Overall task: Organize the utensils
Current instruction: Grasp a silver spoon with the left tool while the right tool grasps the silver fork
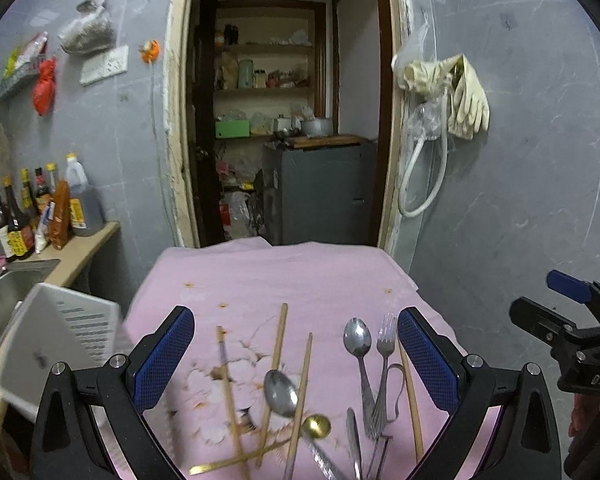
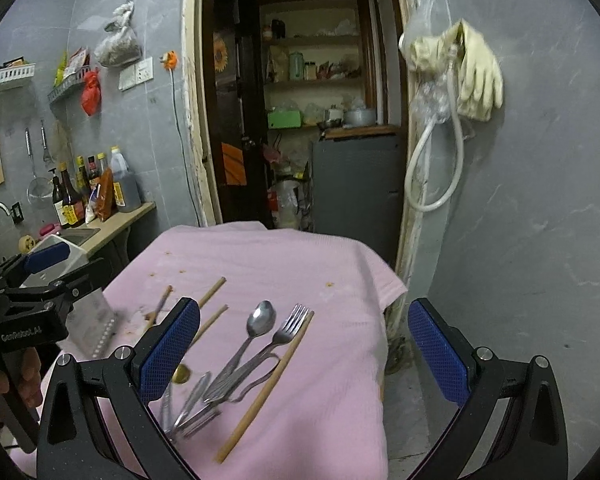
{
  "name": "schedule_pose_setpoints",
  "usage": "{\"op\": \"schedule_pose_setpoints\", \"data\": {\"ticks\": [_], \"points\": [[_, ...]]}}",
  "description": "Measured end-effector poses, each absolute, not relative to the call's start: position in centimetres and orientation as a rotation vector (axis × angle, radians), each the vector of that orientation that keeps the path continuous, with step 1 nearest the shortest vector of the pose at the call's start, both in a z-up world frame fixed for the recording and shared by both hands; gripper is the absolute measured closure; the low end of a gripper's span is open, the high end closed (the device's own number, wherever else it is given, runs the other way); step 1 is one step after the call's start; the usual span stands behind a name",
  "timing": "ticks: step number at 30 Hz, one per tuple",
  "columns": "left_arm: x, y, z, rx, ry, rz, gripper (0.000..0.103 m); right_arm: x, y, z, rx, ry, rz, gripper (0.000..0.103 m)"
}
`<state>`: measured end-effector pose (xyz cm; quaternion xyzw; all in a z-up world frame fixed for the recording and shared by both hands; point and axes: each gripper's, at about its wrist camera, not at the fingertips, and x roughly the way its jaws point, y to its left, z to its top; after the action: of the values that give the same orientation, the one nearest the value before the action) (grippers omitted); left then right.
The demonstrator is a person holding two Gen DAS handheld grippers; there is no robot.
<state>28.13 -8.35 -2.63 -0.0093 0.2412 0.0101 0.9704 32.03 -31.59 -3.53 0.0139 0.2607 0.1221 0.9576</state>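
The utensils (image 1: 364,380) lie lengthwise along the pink cloth (image 1: 280,276), pointing away, directly beneath the left gripper (image 1: 296,354). Both it and the right gripper (image 2: 304,346) are spread wide, holding nothing; the left looks nearer.

Dim, flat light — fisheye-warped, blurred edges

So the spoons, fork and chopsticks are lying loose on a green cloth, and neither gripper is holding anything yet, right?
Nearly. The cloth is pink, not green, as the right wrist view shows plainly. The rest holds: the spoons, fork and chopsticks lie loose on it, and the left gripper and right gripper are open and empty.
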Motion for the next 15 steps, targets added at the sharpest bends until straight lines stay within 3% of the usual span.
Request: {"op": "schedule_pose_setpoints", "data": {"ticks": [9,15], "points": [[33.6,-7.7,-8.1,-0.099,0.635,0.069,0.005,40.0,-31.1,-9.6,0.085,0.626,0.387,0.003],[35.3,-6.7,-11.3,-0.144,0.718,0.096,0.023,44.1,-28.8,-13.7,0.095,0.733,0.511,0.038]]}}
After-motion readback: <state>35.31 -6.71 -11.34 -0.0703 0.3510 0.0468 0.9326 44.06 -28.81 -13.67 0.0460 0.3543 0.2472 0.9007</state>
